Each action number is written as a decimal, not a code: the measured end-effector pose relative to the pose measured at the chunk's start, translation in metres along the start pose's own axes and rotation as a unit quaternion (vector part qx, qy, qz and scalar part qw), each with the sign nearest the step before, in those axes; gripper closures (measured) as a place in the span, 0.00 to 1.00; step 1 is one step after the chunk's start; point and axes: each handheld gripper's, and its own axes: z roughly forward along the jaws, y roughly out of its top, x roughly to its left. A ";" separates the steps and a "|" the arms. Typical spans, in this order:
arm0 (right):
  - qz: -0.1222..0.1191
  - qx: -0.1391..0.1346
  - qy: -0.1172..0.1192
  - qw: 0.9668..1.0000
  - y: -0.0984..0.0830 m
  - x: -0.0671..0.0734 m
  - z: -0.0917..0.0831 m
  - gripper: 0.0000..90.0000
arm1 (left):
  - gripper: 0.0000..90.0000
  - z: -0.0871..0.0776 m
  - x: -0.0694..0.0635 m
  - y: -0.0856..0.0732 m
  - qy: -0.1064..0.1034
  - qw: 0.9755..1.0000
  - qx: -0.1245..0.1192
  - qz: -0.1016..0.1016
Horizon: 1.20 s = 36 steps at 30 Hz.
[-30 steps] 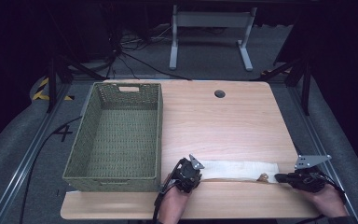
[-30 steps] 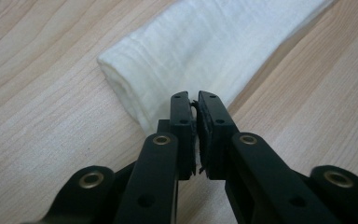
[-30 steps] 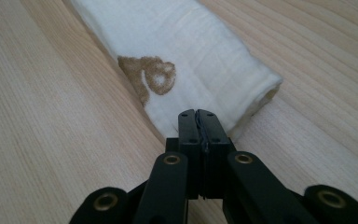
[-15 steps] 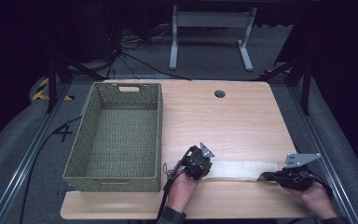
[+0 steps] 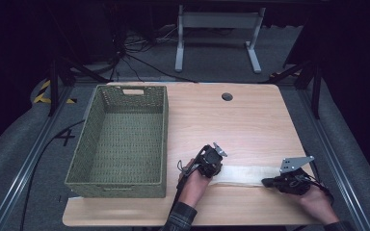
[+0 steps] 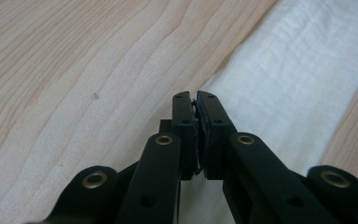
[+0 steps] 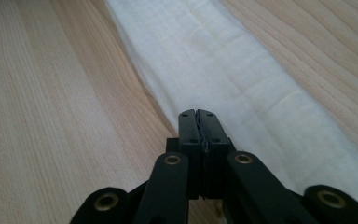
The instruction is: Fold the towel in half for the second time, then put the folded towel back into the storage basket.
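Note:
A white cloth [image 5: 243, 174], folded into a long strip, lies on the wooden table [image 5: 231, 130] near its front edge. My left gripper [image 5: 216, 170] is at the strip's left end and my right gripper [image 5: 266, 182] at its right end. In the left gripper view the jaws [image 6: 196, 96] are pressed together at the cloth's [image 6: 298, 70] near edge, with a thin fold pinched between them. In the right gripper view the jaws [image 7: 198, 113] are likewise shut at the left edge of the cloth [image 7: 223, 60], which runs away ahead.
A green woven basket [image 5: 164, 139] stands empty on the left half of the table, close to my left hand. A round cable hole [image 5: 227, 96] sits near the far edge. The table's front edge lies just under both forearms.
Both grippers have moved toward each other along the front of the table. The visible stretch of cloth between them has grown shorter.

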 end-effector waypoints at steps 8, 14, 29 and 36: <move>-0.002 -0.002 -0.007 1.000 0.004 -0.007 0.003 1.00 | 0.99 -0.005 -0.001 -0.009 0.007 1.000 -0.002 -0.010; -0.004 -0.004 -0.013 1.000 0.007 -0.012 0.005 1.00 | 0.99 -0.012 -0.002 -0.019 -0.003 1.000 -0.005 -0.021; -0.001 -0.011 -0.027 1.000 0.023 -0.034 0.016 1.00 | 0.99 -0.021 -0.012 -0.031 -0.015 0.999 0.001 -0.028; -0.008 -0.011 -0.035 0.999 0.036 -0.044 0.026 1.00 | 0.99 -0.024 -0.021 -0.035 -0.026 0.999 0.009 -0.024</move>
